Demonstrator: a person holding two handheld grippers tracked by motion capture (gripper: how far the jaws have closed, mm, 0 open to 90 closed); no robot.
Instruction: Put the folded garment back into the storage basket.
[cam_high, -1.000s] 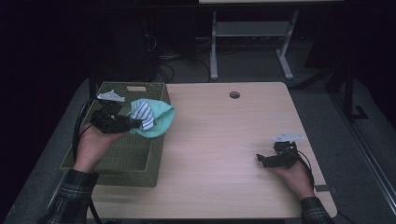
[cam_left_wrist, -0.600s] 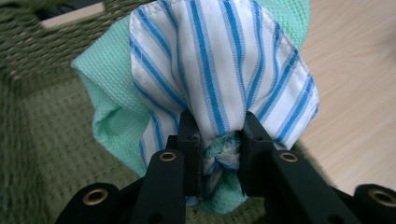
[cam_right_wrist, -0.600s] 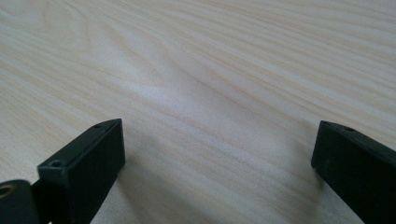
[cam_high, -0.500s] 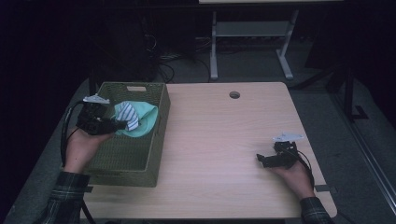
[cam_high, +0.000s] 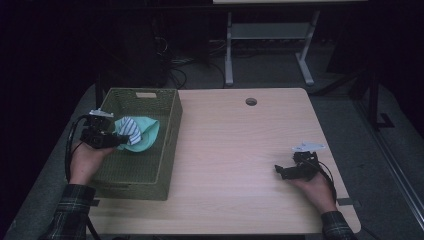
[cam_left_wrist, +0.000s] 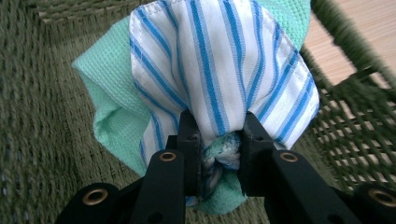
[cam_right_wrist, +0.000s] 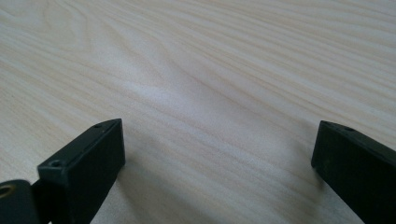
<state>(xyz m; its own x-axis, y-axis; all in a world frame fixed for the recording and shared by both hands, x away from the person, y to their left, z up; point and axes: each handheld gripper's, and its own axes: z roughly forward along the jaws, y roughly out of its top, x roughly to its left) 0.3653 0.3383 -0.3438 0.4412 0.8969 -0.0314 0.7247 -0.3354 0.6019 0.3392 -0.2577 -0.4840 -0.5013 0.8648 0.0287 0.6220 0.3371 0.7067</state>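
Left tool (cam_high: 116, 141) clamped on bundled cloths (cam_left_wrist: 219, 79), over green basket (cam_high: 167, 150), not yet released; right tool (cam_high: 281, 171) gaping, empty, resting on desk (cam_high: 240, 150)

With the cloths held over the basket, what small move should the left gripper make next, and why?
Probably open: the left gripper is clamped on the bunched striped cloth and green cloth, already inside the basket walls, so releasing should drop them in.
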